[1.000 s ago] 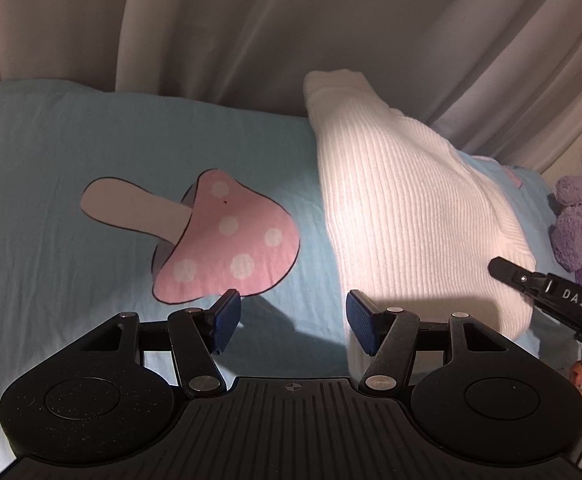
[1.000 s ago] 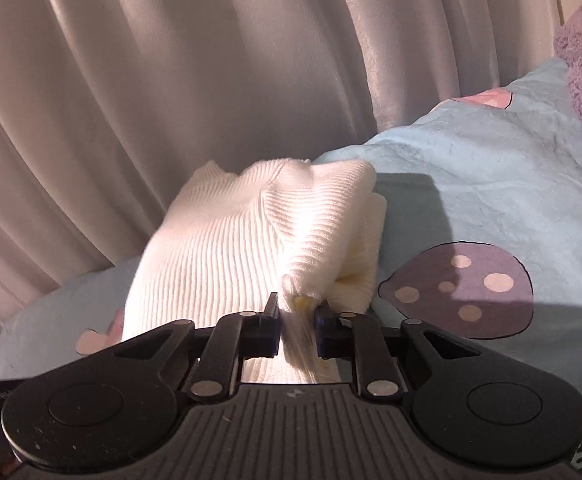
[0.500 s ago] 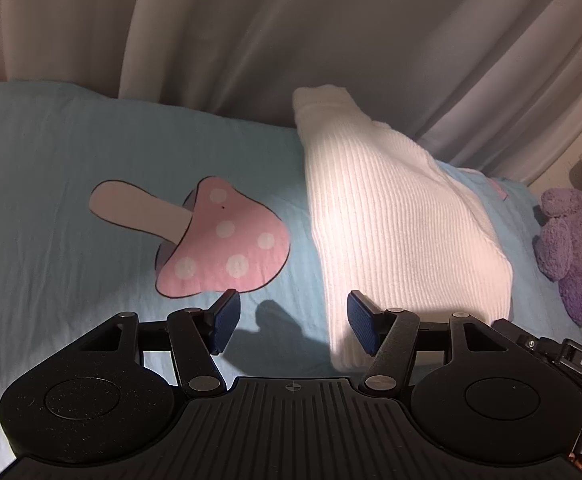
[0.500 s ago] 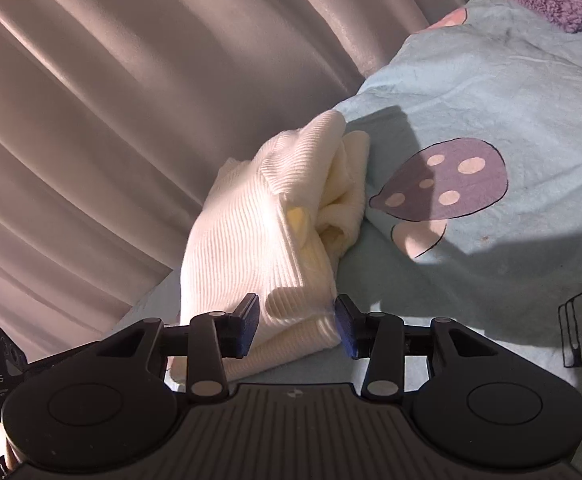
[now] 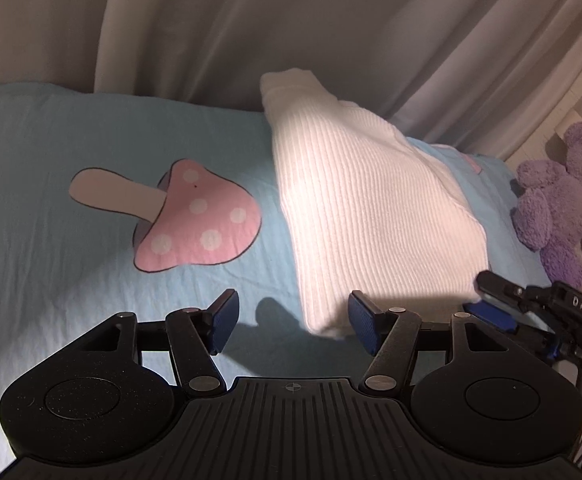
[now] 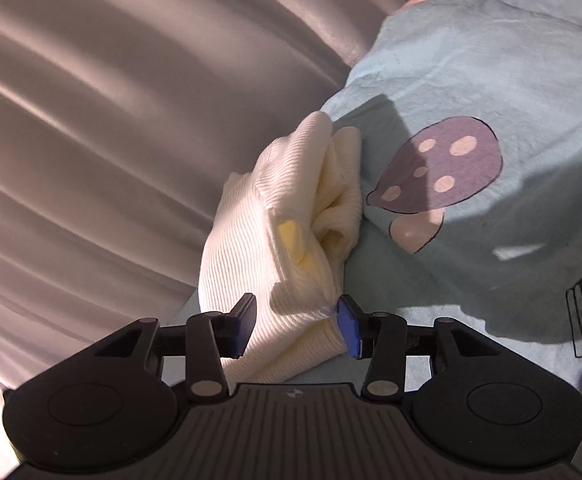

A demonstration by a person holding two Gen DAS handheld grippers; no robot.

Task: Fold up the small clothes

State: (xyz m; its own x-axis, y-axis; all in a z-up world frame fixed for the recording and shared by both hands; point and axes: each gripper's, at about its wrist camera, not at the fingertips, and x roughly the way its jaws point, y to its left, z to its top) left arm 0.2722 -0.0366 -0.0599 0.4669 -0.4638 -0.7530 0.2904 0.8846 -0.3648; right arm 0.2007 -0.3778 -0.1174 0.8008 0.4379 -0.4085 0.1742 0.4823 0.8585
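Observation:
A folded white ribbed knit garment (image 5: pixel 371 208) lies on the light blue bedsheet (image 5: pixel 51 240). My left gripper (image 5: pixel 289 322) is open and empty just in front of the garment's near left corner. My right gripper (image 6: pixel 297 326) is open, its jaws either side of the garment's near edge (image 6: pixel 287 264), not pinching it. A small yellow label shows in the garment's folds. In the left wrist view the right gripper (image 5: pixel 499 304) sits at the garment's near right corner.
Grey-white curtains (image 5: pixel 291 20) hang behind the bed. A pink mushroom print (image 5: pixel 195 220) is on the sheet left of the garment, a purple mushroom print (image 6: pixel 439 168) to its right. A purple teddy bear (image 5: pixel 563 196) sits at the far right edge.
My right gripper opened and let go of the garment's edge, which dropped onto the sheet. It then drew back and tilted. My left gripper backed off slightly and stayed open.

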